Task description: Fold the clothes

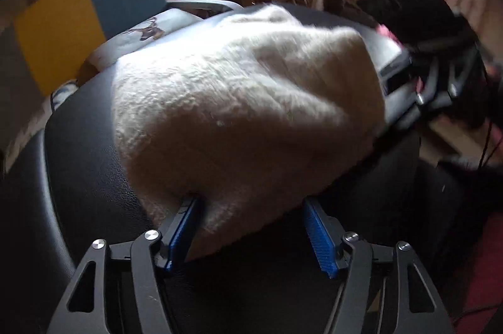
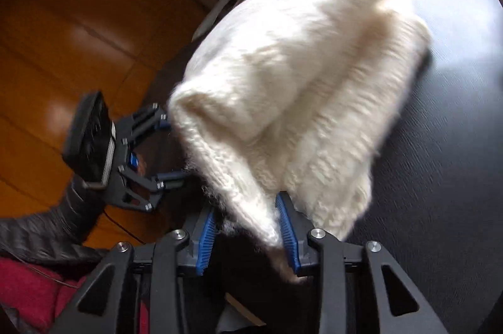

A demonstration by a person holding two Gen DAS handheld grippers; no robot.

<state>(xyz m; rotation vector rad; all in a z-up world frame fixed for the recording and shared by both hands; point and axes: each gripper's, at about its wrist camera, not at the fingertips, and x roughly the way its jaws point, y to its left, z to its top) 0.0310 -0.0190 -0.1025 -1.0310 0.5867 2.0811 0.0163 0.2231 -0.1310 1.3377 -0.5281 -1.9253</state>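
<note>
Mid-fold: the white knit sweater lies bunched ahead of the left gripper, whose jaws stand wide and grip nothing. The right gripper, half open, seems only to brush a hem. Next, each must pinch an edge.

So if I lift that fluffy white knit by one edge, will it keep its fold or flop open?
Likely flop: the white knit drapes in soft rounded folds and sags at its corner by the right tool. It looks bulky yet probably light. Its fuzzy yarn should resist sliding on the black tabletop.
</note>
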